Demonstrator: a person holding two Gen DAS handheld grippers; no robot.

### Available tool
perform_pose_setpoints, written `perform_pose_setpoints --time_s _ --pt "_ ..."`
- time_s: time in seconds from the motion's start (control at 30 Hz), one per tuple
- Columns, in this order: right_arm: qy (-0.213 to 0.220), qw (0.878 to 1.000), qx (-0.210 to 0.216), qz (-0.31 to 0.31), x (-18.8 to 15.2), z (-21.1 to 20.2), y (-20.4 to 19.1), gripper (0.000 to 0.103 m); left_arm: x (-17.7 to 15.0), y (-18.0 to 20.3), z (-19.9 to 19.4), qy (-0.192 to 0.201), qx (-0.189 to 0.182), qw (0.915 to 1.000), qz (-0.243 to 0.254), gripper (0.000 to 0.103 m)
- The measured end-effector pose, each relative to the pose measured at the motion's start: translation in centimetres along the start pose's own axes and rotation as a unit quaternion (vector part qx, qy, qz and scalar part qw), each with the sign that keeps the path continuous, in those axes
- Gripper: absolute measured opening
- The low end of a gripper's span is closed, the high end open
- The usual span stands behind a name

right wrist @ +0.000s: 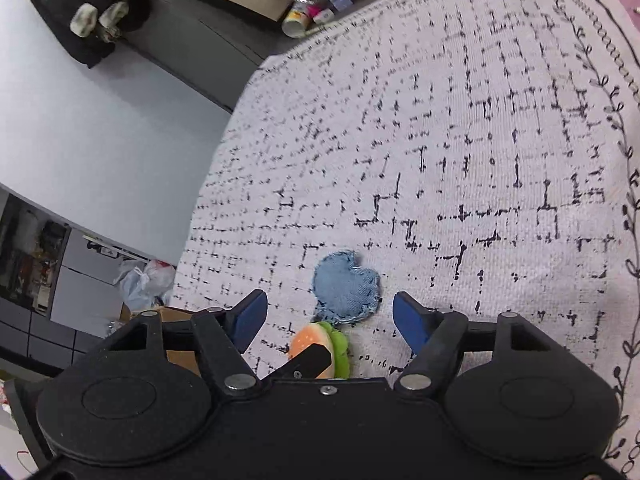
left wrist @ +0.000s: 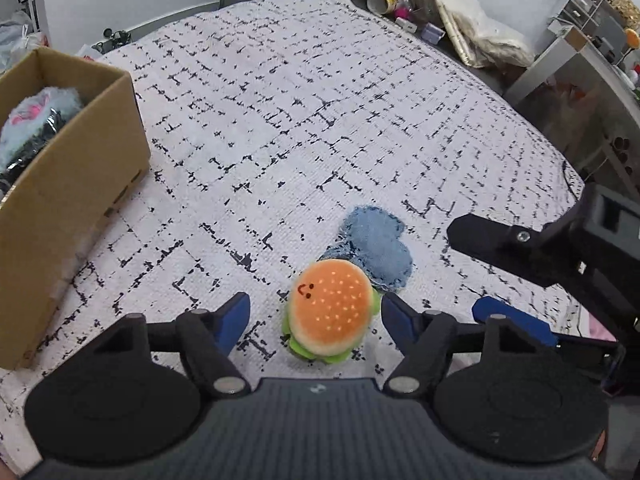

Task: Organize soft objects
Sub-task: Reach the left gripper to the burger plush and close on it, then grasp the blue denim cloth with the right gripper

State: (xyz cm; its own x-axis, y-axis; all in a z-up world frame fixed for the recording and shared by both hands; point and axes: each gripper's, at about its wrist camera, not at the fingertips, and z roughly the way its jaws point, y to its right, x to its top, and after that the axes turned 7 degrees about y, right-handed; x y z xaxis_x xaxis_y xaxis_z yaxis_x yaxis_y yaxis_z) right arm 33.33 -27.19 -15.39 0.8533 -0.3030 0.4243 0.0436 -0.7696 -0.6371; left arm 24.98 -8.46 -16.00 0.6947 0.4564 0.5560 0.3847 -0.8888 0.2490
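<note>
A burger plush (left wrist: 332,312) with an orange bun and green lettuce lies on the patterned bedspread (left wrist: 280,120). My left gripper (left wrist: 315,305) is open around it; a gap shows at the left pad and the right pad is close beside the bun. Just behind the burger lies a blue denim heart (left wrist: 372,248). In the right wrist view my right gripper (right wrist: 330,300) is open, straddling the heart (right wrist: 346,292) without touching it. The burger (right wrist: 312,344) shows below, partly hidden by a left finger (right wrist: 308,360). The right gripper (left wrist: 464,268) also enters the left wrist view from the right.
An open cardboard box (left wrist: 80,168) stands on the bedspread at the left, with a fluffy light-blue item (left wrist: 40,120) inside. Beyond the far edge are a cup (left wrist: 384,2), a bag (left wrist: 480,28) and shelving (left wrist: 580,40). A plastic bag (right wrist: 144,280) sits on the floor.
</note>
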Motion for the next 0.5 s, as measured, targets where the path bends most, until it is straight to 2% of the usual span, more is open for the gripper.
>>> perform_pose_setpoints --time_s 0.07,0.17,0.2,0.23,0.5 --pt "-0.005 1.0 -0.003 0.006 0.1 0.8 0.2 0.07 0.1 -0.1 0.6 -0.004 0.0 1.0 -0.003 0.067" --pt "-0.009 1.0 0.0 0.011 0.0 1.9 0.3 0.069 0.3 -0.6 1.1 -0.005 -0.01 0.9998 -0.016 0.049" --pt "-0.009 1.0 0.001 0.01 -0.1 2.2 0.2 0.066 0.4 -0.7 1.2 -0.004 -0.006 0.9999 -0.013 0.042" --pt "-0.011 1.0 0.003 0.007 -0.1 2.5 0.1 0.065 0.5 -0.8 1.3 -0.002 0.003 0.9999 -0.011 0.038" --pt "-0.03 0.999 -0.006 -0.026 -0.8 4.9 -1.2 0.062 1.5 -3.0 1.2 -0.011 -0.006 0.9994 -0.032 0.032"
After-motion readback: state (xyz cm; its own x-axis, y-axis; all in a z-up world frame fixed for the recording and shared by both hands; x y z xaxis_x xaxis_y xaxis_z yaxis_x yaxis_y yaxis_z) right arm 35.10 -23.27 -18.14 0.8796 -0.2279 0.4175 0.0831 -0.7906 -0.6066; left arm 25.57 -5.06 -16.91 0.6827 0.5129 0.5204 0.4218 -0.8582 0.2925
